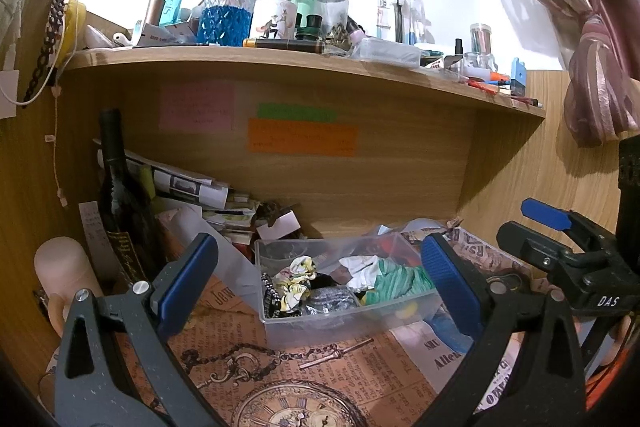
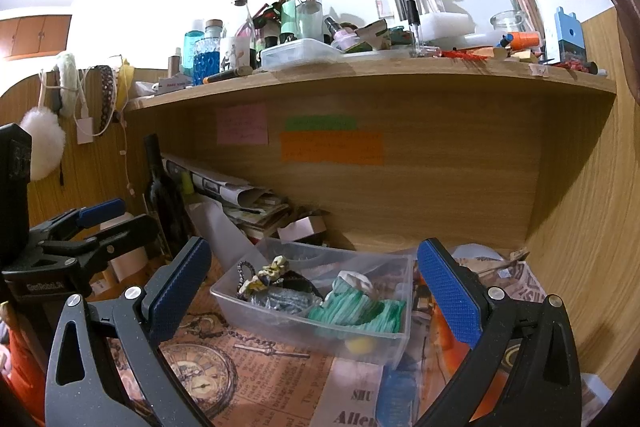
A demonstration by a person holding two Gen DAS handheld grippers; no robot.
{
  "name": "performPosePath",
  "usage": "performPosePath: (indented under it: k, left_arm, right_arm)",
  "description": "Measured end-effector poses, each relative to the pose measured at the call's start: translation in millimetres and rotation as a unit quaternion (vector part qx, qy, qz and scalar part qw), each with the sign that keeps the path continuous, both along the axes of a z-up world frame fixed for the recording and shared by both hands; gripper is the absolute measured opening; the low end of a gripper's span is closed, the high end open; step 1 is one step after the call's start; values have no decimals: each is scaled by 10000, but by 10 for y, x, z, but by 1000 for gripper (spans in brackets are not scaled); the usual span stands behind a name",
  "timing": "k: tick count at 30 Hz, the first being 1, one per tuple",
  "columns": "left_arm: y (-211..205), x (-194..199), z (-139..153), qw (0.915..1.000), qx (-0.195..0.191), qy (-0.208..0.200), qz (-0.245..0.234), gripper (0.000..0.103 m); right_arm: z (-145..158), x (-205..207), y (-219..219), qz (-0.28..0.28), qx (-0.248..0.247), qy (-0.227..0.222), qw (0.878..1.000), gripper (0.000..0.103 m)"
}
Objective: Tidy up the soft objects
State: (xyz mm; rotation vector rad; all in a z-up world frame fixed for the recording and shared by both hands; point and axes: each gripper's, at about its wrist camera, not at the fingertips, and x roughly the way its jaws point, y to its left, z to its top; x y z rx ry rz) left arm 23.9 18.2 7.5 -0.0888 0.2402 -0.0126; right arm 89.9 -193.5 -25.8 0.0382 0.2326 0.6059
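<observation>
Right gripper (image 2: 316, 287) hovers with jaws spread wide, nothing between the blue pads. Clear plastic bin (image 2: 280, 319) sits just ahead on the newspaper-print mat (image 2: 256, 371). Inside the bin: green pleated scrunchie (image 2: 360, 311) at right, yellow-patterned scrunchie (image 2: 272, 273) at left. Left gripper (image 2: 100, 219) is left of the bin, apart from it.

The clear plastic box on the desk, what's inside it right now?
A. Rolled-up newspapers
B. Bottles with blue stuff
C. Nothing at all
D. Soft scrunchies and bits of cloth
D: the clear plastic box holds a green ruffled scrunchie, a yellow-patterned scrunchie and other crumpled fabric pieces, while both the left gripper and the right gripper are open and holding nothing.
</observation>
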Motion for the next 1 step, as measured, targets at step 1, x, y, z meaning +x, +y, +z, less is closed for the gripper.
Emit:
performPosePath:
  k: [1]
  left_arm:
    - [1, 2, -4, 10000, -4, 12, -10, 103]
  right_arm:
    - [-8, 15, 3, -3, -2, 10, 10000, 103]
